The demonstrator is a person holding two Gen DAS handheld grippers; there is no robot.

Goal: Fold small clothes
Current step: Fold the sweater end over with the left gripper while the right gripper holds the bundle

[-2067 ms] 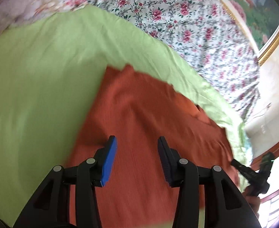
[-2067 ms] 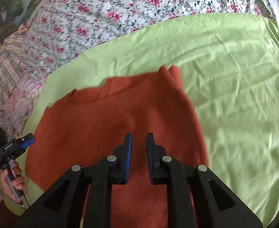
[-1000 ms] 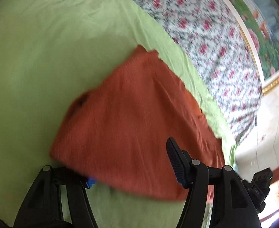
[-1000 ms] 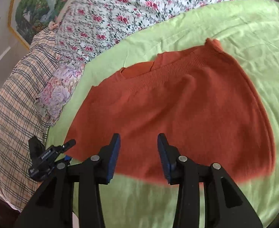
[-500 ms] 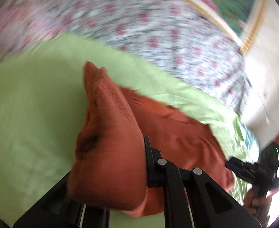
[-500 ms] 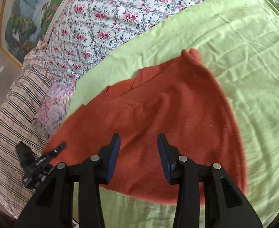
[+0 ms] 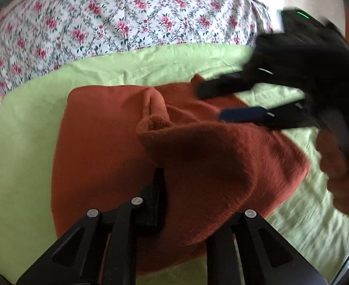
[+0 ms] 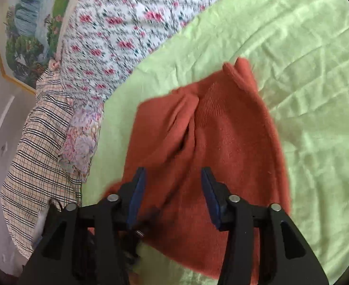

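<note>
The left gripper [image 7: 174, 190] grips the rust-orange knitted sweater [image 7: 98, 147] (fabric hides one finger); the right gripper [image 8: 172, 194], just widening, holds nothing.

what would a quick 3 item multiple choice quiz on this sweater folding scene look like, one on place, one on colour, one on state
1. Where does the sweater lie?
A. on the green sheet
B. on the plaid pillow
C. on the floor

2. What colour is the sweater?
A. navy
B. rust orange
C. white

3. How does the right tool stand?
A. clamped on the sweater
B. clamped on the sheet
C. open above the sweater

Answers:
1. A, green sheet shows around the sweater's edges.
2. B, the knit is rust orange in both views.
3. C, its blue pads stand apart with nothing pinched; the jaws have just been opening. The left tool instead grips a lifted flap of the sweater.
</note>
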